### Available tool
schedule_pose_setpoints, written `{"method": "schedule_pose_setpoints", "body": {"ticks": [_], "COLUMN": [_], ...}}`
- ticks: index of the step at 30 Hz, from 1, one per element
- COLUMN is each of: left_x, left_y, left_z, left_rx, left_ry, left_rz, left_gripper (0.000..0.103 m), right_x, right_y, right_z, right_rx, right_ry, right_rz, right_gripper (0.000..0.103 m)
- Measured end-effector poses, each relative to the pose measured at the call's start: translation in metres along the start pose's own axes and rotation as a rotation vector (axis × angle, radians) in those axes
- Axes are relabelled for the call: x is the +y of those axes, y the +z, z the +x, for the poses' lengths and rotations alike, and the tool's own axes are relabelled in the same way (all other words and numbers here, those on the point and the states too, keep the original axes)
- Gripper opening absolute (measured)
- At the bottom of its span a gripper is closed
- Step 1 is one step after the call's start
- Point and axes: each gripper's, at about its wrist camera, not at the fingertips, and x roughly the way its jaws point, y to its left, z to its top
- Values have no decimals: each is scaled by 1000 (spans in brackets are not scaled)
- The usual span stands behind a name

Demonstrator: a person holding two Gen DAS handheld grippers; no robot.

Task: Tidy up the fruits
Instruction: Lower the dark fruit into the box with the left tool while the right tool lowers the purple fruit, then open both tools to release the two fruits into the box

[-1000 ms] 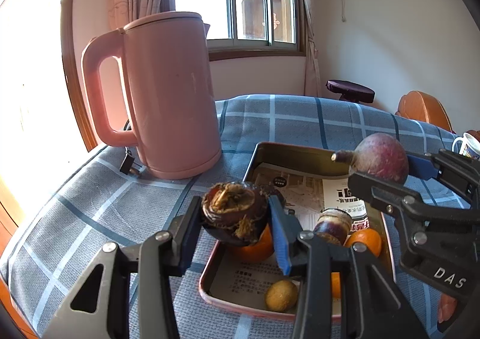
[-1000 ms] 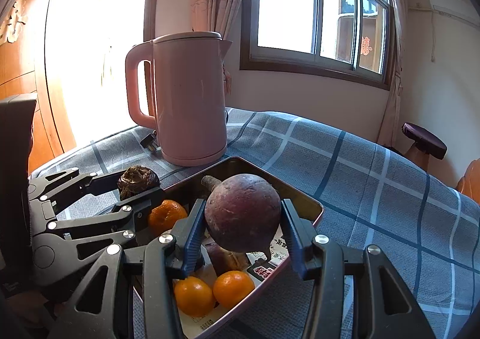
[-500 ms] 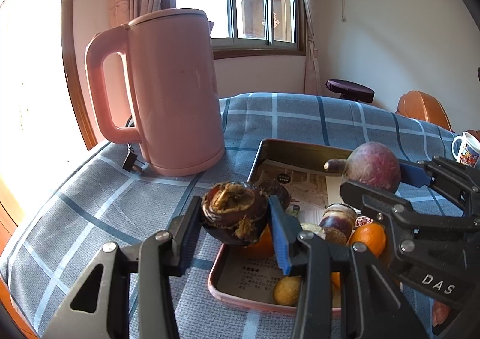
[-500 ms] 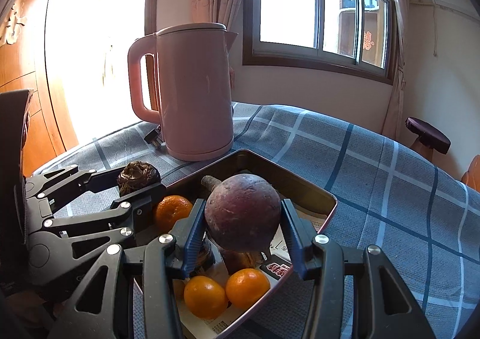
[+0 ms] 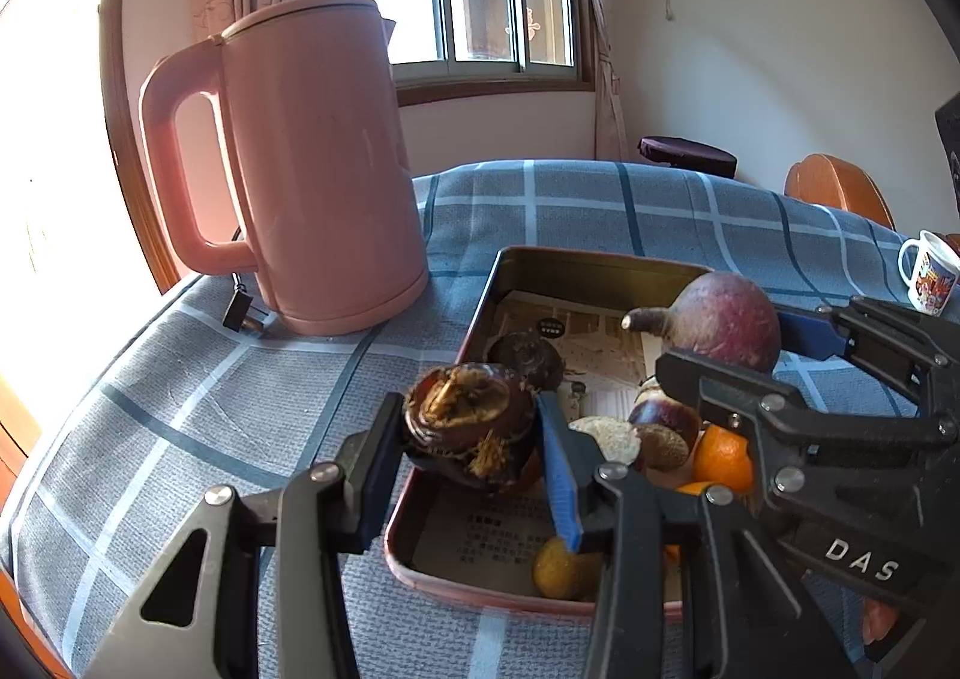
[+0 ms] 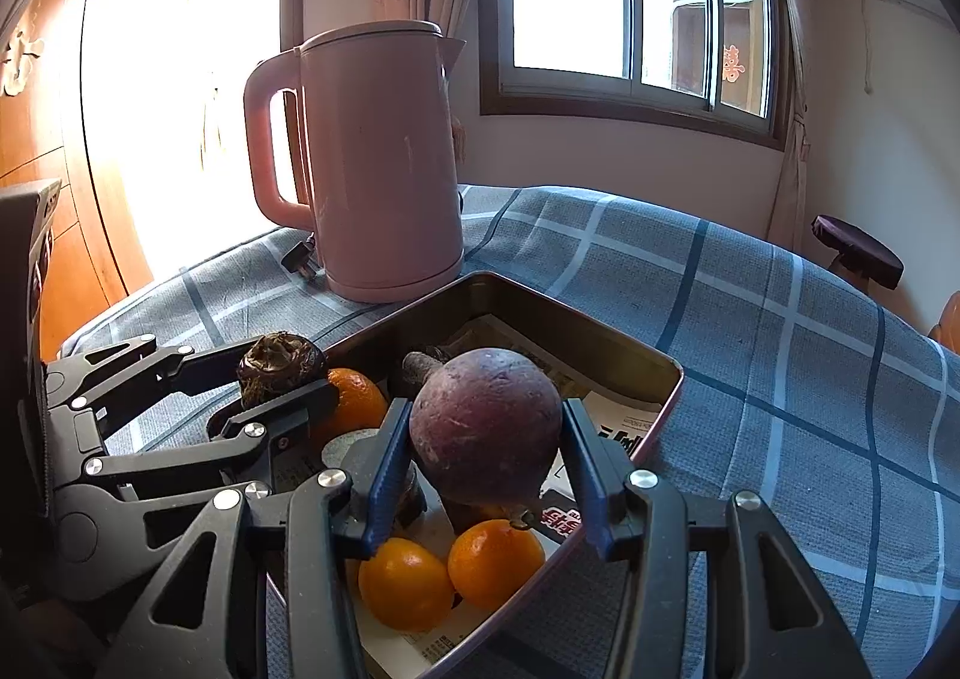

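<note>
left gripper [image 5: 471,433] raised over the near left edge of the metal tray [image 5: 480,319], fingers level and pointing forward, jaws clamped on a dark wrinkled fruit [image 5: 471,427] held clear of the tray floor. right gripper [image 6: 486,439] raised over the tray's middle, fingers level, jaws clamped on a round purple fruit [image 6: 486,427] with its stub end pointing away from the camera; same fruit seen from the left wrist view at the tray's right side, also off the floor. both grippers close beside each other, not touching. in the tray, on printed paper lining: several oranges [image 6: 405,583], a second dark fruit [image 5: 525,358] toward the far end, a small yellowish fruit [image 5: 558,568] at the near wall, and other small brown and purple pieces partly hidden behind the fingers, kind not determinable. tray resting on blue checked tablecloth [image 6: 780,331]. pink kettle [image 5: 312,162] upright on the cloth, just beyond the tray's far left corner, plug lying beside its base. mug [image 5: 930,280] at far right.
</note>
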Motion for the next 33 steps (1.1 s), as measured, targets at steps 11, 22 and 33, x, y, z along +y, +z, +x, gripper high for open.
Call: {"method": "schedule_pose_setpoints", "body": {"ticks": [11,22,33], "left_x": [-2,-4,2], "left_y": [0,-2,-4], "left_z": [4,8,-8], "left_rx": [20,49,16], "left_ry": [-20,0,26], "left_rz": [16,25,3], "left_gripper": [45,49,71], "right_x": [-3,-2,0], "right_y": [-3,-7,-5], "right_z": [4,1,-22], "right_rx": [10,-1,-66], "right_ry": [8,36,48], "right_rz": [10,-3,1], "right_gripper": [51,51,57]}}
